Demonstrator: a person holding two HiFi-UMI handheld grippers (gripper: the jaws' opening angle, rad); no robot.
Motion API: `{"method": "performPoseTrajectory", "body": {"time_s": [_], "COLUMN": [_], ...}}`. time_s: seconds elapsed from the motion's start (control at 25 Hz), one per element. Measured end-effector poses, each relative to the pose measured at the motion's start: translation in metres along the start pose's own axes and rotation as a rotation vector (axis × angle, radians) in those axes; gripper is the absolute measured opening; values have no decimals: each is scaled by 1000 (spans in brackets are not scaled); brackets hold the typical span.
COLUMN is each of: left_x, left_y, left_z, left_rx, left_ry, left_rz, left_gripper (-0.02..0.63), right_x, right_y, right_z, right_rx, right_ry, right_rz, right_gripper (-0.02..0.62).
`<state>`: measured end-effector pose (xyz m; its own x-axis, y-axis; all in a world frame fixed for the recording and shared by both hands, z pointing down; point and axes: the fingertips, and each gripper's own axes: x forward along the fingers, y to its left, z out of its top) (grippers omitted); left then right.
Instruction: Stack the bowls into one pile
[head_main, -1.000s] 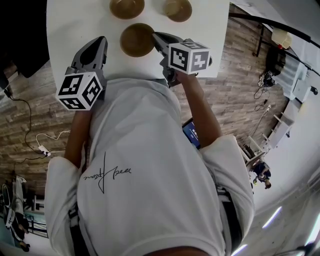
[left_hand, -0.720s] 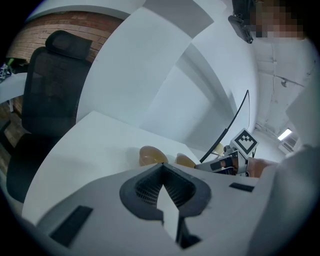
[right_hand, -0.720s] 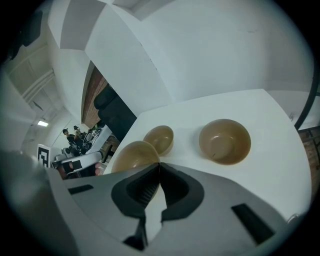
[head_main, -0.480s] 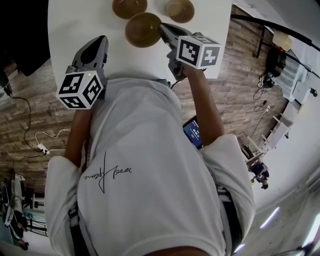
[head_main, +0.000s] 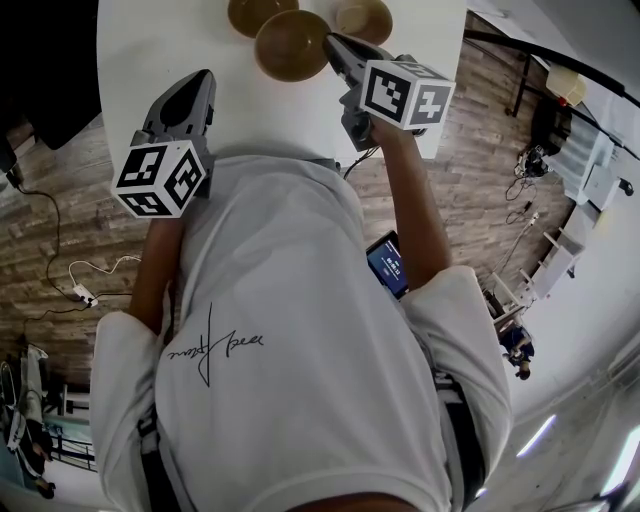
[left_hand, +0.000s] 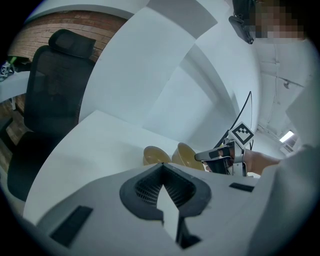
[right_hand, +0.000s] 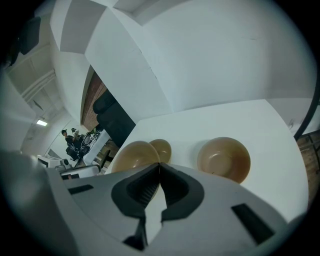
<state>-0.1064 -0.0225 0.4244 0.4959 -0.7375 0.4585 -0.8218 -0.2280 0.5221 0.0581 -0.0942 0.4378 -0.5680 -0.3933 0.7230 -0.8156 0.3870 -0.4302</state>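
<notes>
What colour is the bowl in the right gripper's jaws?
The bowl is plain golden-brown with no pattern. It shows best in the right gripper view.

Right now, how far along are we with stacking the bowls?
Done: nothing is stacked yet; all three bowls are separate on the table. In hand: the right gripper is shut on the rim of the middle bowl, close beside the far-left bowl. The left gripper is shut and empty. Left: nest the middle bowl into another, then add the right bowl to make one pile.
</notes>
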Motion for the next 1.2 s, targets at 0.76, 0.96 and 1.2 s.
{"method": "performPoseTrajectory", "body": {"time_s": [0.76,0.96,1.2], "left_x": [-11,-6,-4], "left_y": [9,11,15], "left_z": [1,0,-1], "left_rx": [-20,-23,-29], "left_ry": [-14,-6,3], "left_rz": [10,15,16], "left_gripper": [3,3,3], "right_x": [39,50,61], "right_y": [6,1,1], "right_z": [12,13,16], "right_rx": [44,44,57], "right_ry": [20,37,42], "right_rz": [31,30,34], "right_gripper": [17,17,17]}}
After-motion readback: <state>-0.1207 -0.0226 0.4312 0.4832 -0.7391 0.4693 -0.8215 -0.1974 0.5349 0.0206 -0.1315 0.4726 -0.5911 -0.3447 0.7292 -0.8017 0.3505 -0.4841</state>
